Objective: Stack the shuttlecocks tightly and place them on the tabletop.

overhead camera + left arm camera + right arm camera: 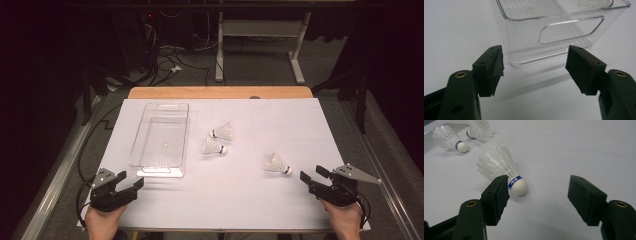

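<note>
**Both claws apart, low over the white surface**

My right claw rests near the right front corner of the surface, its jaws standing wide with nothing pressed between them. The nearest shuttlecock lies on its side just ahead of it, cork tip with a blue band pointing toward me, close beside my left-hand jaw in the right gripper view; whether it touches that jaw I cannot tell. Two more shuttlecocks lie close together near the middle of the surface, well apart from the first.

My left claw sits at the left front corner, jaws also wide and holding nothing. It faces the near end wall of the clear plastic bin, which stands upright on the surface just ahead, its handle slot turned toward me.
</note>
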Action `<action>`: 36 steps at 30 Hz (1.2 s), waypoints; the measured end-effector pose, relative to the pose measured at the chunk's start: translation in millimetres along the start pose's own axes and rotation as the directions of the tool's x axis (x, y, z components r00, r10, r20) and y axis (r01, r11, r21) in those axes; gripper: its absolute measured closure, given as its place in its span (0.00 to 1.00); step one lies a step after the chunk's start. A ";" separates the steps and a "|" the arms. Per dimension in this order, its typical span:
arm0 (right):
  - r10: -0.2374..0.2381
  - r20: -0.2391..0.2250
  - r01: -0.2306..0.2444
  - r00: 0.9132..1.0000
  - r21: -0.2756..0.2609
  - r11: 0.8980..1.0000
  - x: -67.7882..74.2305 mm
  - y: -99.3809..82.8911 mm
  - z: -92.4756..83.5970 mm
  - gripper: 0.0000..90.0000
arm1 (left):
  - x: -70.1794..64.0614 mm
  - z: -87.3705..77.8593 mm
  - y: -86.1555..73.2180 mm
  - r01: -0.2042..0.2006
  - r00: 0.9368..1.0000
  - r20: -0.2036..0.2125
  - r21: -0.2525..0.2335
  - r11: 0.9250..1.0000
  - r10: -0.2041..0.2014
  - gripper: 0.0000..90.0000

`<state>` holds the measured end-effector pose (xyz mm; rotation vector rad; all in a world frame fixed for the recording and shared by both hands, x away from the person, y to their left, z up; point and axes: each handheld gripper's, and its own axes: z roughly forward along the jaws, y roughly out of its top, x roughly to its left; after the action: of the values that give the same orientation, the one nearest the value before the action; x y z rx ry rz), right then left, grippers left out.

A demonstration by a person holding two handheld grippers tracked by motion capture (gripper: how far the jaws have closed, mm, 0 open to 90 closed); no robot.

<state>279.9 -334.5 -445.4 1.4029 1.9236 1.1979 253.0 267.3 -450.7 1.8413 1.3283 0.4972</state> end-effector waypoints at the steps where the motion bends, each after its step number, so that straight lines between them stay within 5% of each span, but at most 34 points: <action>1: -0.001 -0.004 0.001 1.000 0.001 1.000 0.9 1.2 0.2 0.38 | -0.1 0.2 0.0 0.000 1.000 0.000 -0.001 1.000 0.000 0.35; 14: 0.011 -0.078 -0.009 0.997 0.032 0.999 8.8 16.8 -0.6 0.49 | -1.8 0.6 0.3 0.001 1.000 0.002 -0.005 1.000 -0.001 0.35; 36: -0.069 -0.085 0.083 0.994 0.174 0.981 38.4 41.0 28.8 0.55 | 0.6 1.6 0.8 -0.010 1.000 0.009 -0.002 1.000 0.010 0.34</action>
<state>309.3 -284.4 -420.6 1.3738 2.1644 1.0835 254.9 267.1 -451.1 1.8473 1.3128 0.4949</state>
